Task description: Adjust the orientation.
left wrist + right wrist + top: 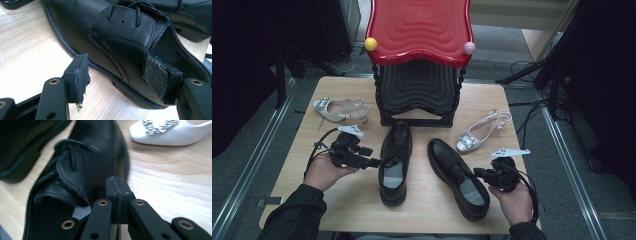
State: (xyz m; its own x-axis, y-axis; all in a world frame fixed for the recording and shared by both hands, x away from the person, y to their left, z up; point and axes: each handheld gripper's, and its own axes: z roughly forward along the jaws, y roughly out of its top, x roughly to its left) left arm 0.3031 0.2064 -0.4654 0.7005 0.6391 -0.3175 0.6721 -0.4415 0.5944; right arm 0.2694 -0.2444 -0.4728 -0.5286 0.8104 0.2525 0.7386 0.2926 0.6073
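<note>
**Two grippers at a pair of black shoes**

Far left of table (357, 210): a silver slingback (339, 109) lies on its side, well apart from the work.

Next, left gripper (373, 162), held in the person's left hand (324, 172), points level at the left black shoe (395, 162). Left gripper view: jaws spread wide w/ worn pads; one pad (83, 75) sits over bare wood just outside the sole edge, the other (155, 75) by the shoe's opening near the laces. Shoe's side wall is btwn the jaws but not pinched: gap shows on the outer pad's side. Nothing held.

Behind, centre: a red-topped stool (419, 30) on a black stack at the table's far edge; a yellow ball (371, 44) and a pink ball (469, 48) at its front corners. Left black shoe's toe points at the stack's base.

Right of centre: right black shoe (457, 177) lies angled, toe up-left, heel toward the person, near its mate but not touching.

Right gripper (477, 173), in the right hand (514, 202), meets that shoe at the opening's rim. Right gripper view: jaws closed tight together, pads flush, tips (116, 185) just at the collar by the laces; nothing btwn them. Touching leather or not: can't tell.

Far right: second silver slingback (482, 132) w/ sparkly buckle, near the right black shoe's toe, apart from it.
</note>
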